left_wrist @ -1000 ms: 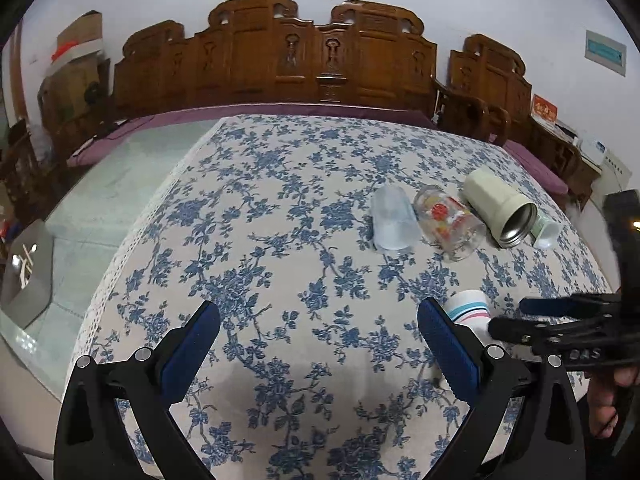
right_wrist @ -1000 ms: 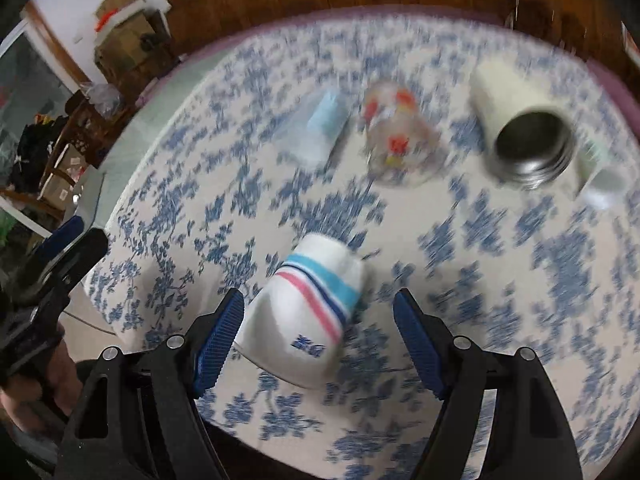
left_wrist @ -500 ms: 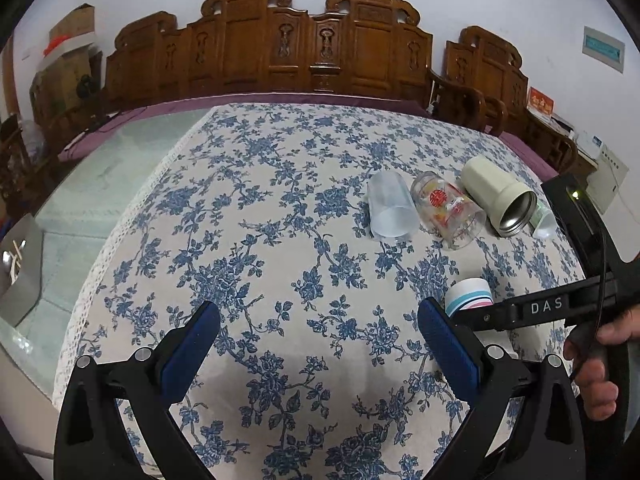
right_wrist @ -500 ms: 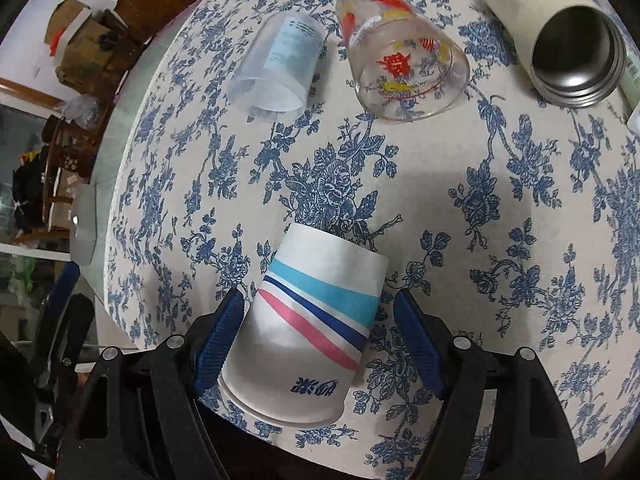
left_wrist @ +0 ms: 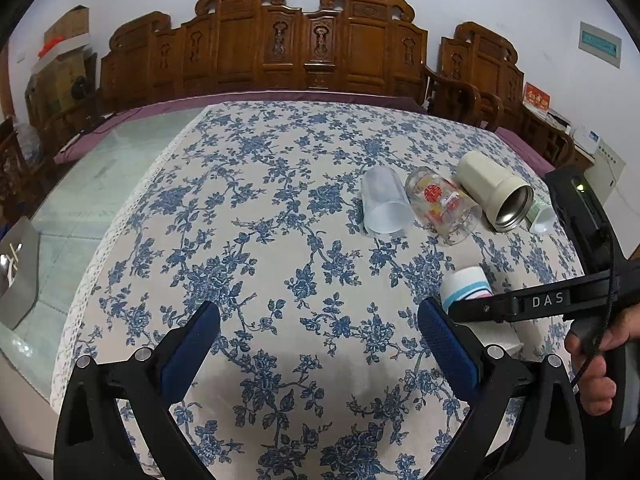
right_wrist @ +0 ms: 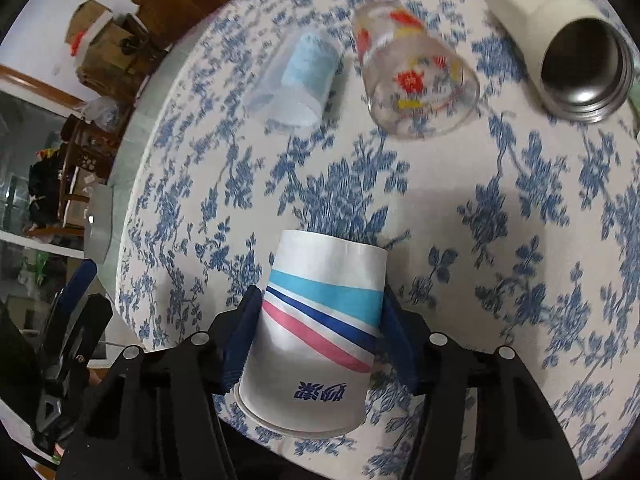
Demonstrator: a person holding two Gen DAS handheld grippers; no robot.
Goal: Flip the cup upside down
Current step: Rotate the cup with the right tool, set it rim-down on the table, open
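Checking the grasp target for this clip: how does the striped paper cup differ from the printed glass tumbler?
The striped paper cup is opaque white paper; the printed glass tumbler is clear glass with red and yellow prints. The paper cup is clamped in the right tool; the tumbler lies free on the tablecloth. Both lie on their sides.

Right gripper (right_wrist: 320, 332) jaws closed on paper cup (right_wrist: 320, 320); left gripper (left_wrist: 320, 356) jaws spread wide.

Paper cup (left_wrist: 466, 285): lower part hidden behind right gripper (left_wrist: 472, 312) arm in left view. Small green-white item (left_wrist: 541, 214) beyond steel tumbler (left_wrist: 496, 190), near table's right edge: too small to identify. Right view motion-blurred.
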